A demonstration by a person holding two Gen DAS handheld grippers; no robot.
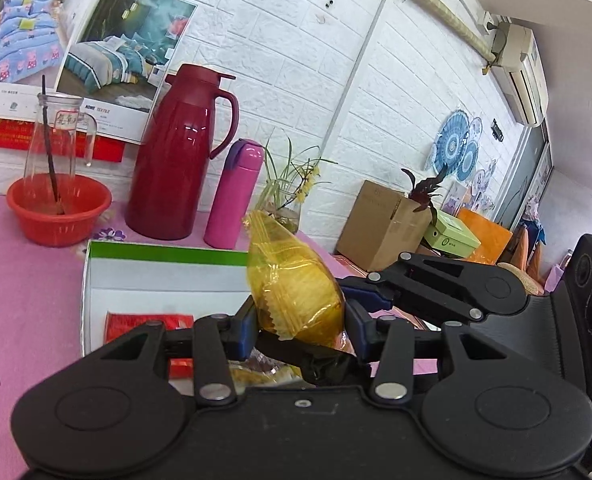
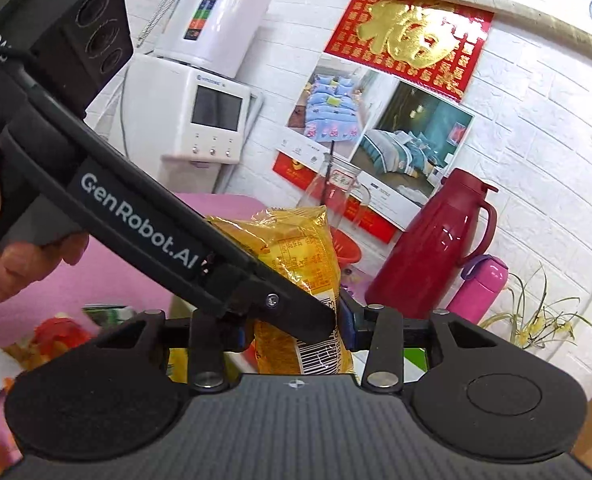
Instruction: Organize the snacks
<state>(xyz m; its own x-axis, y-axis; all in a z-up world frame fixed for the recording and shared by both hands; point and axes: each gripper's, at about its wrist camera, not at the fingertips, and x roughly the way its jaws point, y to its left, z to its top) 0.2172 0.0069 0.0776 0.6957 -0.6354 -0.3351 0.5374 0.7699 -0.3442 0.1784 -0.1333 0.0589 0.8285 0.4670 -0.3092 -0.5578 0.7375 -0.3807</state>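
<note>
A yellow snack packet (image 1: 292,280) stands upright between both grippers, above a white box with a green rim (image 1: 168,258). My left gripper (image 1: 300,326) is shut on its lower part. My right gripper (image 2: 292,332) is shut on the same yellow packet (image 2: 296,248), and it shows in the left wrist view (image 1: 370,294) reaching in from the right. The left gripper's body (image 2: 136,220) crosses the right wrist view in front of the packet. A red packet (image 1: 136,326) and other wrapped snacks (image 1: 256,372) lie in the box. More snacks (image 2: 52,340) lie at the left.
A red thermos jug (image 1: 180,156), a pink bottle (image 1: 234,196), a red basin (image 1: 58,210) with a glass jug (image 1: 54,140) and a small plant (image 1: 288,188) stand on the pink tablecloth (image 1: 24,300) against the wall. Cardboard boxes (image 1: 380,226) sit further right.
</note>
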